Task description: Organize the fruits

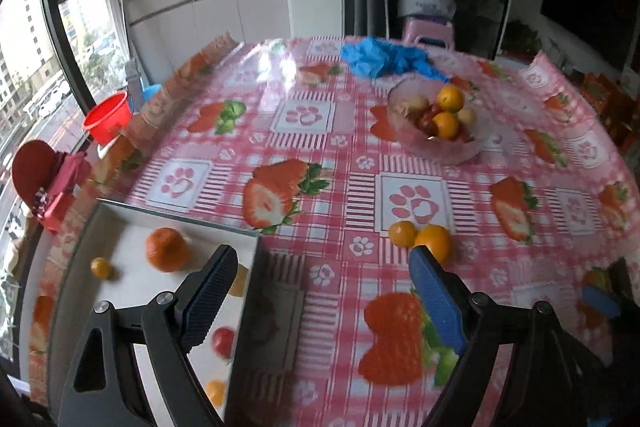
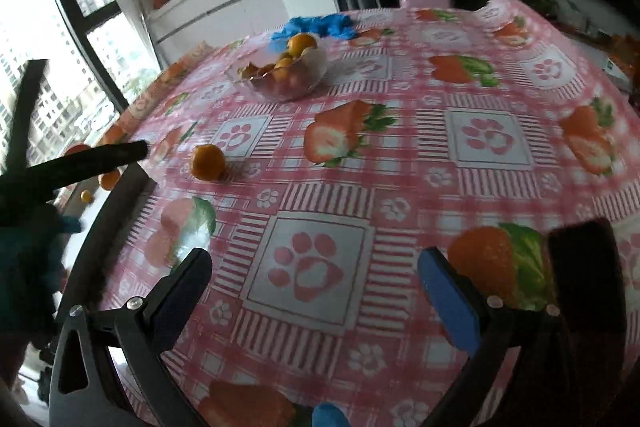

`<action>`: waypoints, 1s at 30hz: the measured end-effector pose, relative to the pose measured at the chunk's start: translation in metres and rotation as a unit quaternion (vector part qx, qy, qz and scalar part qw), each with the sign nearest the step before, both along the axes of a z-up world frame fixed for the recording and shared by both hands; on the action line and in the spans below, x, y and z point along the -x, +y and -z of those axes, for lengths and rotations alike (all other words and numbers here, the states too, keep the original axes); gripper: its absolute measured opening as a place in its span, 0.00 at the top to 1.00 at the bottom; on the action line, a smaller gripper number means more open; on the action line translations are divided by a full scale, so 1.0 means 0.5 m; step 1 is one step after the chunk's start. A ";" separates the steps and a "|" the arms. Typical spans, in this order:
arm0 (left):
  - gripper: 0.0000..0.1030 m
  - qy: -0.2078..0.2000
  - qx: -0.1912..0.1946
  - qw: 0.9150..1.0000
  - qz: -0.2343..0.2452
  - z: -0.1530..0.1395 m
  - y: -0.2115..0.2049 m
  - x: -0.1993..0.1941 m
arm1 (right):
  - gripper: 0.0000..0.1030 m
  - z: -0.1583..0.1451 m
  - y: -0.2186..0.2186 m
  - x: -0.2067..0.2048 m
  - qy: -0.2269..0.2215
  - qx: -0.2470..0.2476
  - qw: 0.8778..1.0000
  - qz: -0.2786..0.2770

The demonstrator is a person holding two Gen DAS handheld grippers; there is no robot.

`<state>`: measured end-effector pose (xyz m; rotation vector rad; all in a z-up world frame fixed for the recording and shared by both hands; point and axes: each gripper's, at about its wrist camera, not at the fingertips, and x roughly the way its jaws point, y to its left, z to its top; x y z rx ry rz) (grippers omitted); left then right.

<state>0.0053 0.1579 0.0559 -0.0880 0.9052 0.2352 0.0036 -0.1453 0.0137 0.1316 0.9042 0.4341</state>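
A clear glass bowl (image 1: 404, 125) holding oranges, small red fruits and pale round fruits stands on the far part of the table; it also shows in the right wrist view (image 2: 240, 77). Two small oranges (image 1: 424, 237) lie loose on the cloth just past my left gripper's right finger; one orange (image 2: 207, 162) shows in the right wrist view. A white tray (image 1: 128, 247) at the near left holds an orange (image 1: 166, 249), a small yellow fruit (image 1: 101, 268) and a red fruit (image 1: 223, 341). My left gripper (image 1: 320, 291) is open and empty. My right gripper (image 2: 316, 295) is open and empty above the cloth.
The round table (image 1: 304, 131) has a pink check cloth with strawberry and paw prints. A blue cloth (image 1: 384, 59) lies at the far edge. A red bucket (image 1: 108, 117) and a red box (image 1: 60, 187) stand left of the table. A window runs along the left.
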 end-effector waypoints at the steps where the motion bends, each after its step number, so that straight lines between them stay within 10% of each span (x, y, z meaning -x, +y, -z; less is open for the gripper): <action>1: 0.14 0.006 -0.006 1.000 -0.006 0.011 0.001 -0.011 | 0.00 0.002 0.002 0.004 -0.003 0.003 1.000 -0.003; 8: 0.14 0.016 0.063 0.997 -0.039 0.046 0.027 -0.089 | 0.00 0.022 0.018 0.002 0.007 0.019 1.000 -0.010; 14: 0.14 0.067 0.028 0.997 -0.021 0.085 0.008 -0.138 | 0.00 0.023 0.019 0.003 0.004 0.017 1.000 -0.004; 30: 0.14 0.018 0.017 0.996 0.080 0.024 -0.031 0.027 | 0.00 -0.001 -0.036 0.035 -0.005 0.003 0.999 0.034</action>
